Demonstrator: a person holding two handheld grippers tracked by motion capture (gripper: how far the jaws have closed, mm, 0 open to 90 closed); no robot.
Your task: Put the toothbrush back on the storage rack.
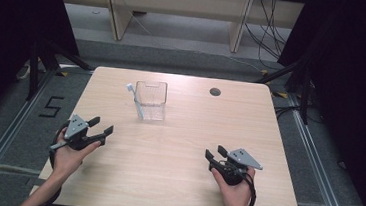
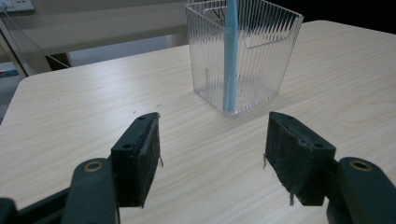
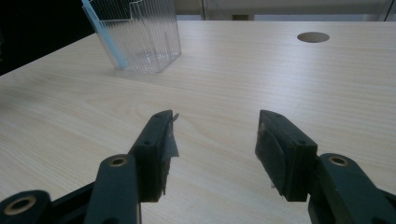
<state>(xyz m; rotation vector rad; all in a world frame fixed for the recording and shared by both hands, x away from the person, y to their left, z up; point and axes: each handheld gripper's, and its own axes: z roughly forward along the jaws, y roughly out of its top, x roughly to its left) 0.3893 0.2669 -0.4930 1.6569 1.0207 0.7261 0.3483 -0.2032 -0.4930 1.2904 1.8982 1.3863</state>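
Note:
A clear ribbed plastic holder [image 1: 150, 100] stands upright at the back middle of the wooden table [image 1: 182, 148]. A light blue toothbrush [image 1: 136, 101] leans in it, head up and tilted out to the left. The left gripper view has the holder [image 2: 243, 56] close ahead with the toothbrush handle [image 2: 230, 60] running straight up it. My left gripper [image 1: 102, 126] rests near the table's left edge, open and empty. My right gripper [image 1: 215, 153] sits at the front right, open and empty too. In the right gripper view the holder [image 3: 140, 37] and toothbrush [image 3: 105, 37] stand far off to the upper left.
A round cable hole [image 1: 215, 92] is cut into the table at the back right. Wooden furniture legs [image 1: 116, 12] and cables [image 1: 269, 35] are on the floor beyond the table. Dark curtains flank both sides.

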